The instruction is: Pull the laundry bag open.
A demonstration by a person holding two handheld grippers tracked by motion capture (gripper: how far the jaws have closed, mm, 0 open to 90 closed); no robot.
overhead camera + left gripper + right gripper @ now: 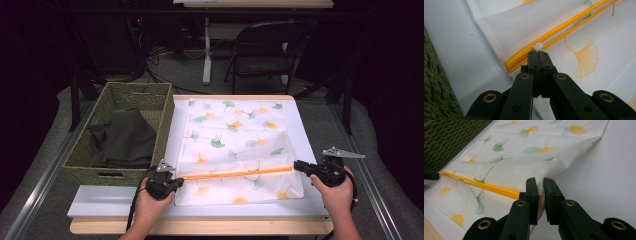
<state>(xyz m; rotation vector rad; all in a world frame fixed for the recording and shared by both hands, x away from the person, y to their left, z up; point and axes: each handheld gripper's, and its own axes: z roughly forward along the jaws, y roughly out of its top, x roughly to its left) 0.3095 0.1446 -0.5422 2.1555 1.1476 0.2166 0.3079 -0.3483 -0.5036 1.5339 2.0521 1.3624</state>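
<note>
Nearest the person, a white mesh bag with green and orange leaf prints [235, 145] is laid flat on the white table top [100, 202]. An orange zipper [235, 174] runs across the bag near its front edge.

The small white zipper tab [538, 46] is pinched by the left gripper [172, 184], whose jaws are pressed tightly together on it. The tab is mostly hidden between the jaws.

The bunched right end of the bag is held by the right gripper [299, 165], with the jaws set narrow and cloth squeezed between them. What lies inside the bag cannot be made out through the mesh.

No writing or labels can be read anywhere.

Farther left, a green woven basket [85, 150] is set just beside the bag, with a dark folded cloth [125, 137] inside. Beyond the table, a black folding chair [265, 47] is seen in the dim room, partly cut off by shadow.
</note>
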